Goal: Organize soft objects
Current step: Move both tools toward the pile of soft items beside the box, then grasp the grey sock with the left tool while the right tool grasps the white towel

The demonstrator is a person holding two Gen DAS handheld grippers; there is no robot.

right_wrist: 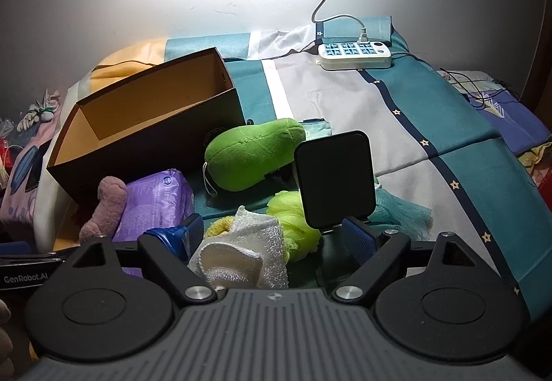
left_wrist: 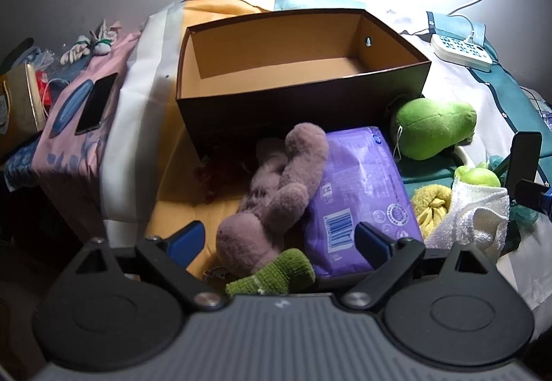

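An open cardboard box (left_wrist: 276,46) (right_wrist: 145,143) with nothing inside stands on the bed. In front of it lie a mauve plush toy (left_wrist: 276,201) (right_wrist: 107,208), a purple soft pack (left_wrist: 358,194) (right_wrist: 158,205), a green knitted piece (left_wrist: 276,274) and a green plush (left_wrist: 431,126) (right_wrist: 252,157). My left gripper (left_wrist: 280,239) is open over the mauve plush and the pack, its pads clear of both. My right gripper (right_wrist: 272,238) is open too, with a folded white towel (right_wrist: 241,253) (left_wrist: 476,219) lying between its fingers. Beside the towel are a lime mesh puff (right_wrist: 293,219) and a yellow cloth (left_wrist: 431,205).
A black stand (right_wrist: 334,181) rises just beyond my right fingers. A white power strip (right_wrist: 355,53) with its cable lies at the back of the bedspread. At the left are a phone (left_wrist: 96,103) on pink cloth, a paper bag (left_wrist: 20,105) and small clutter.
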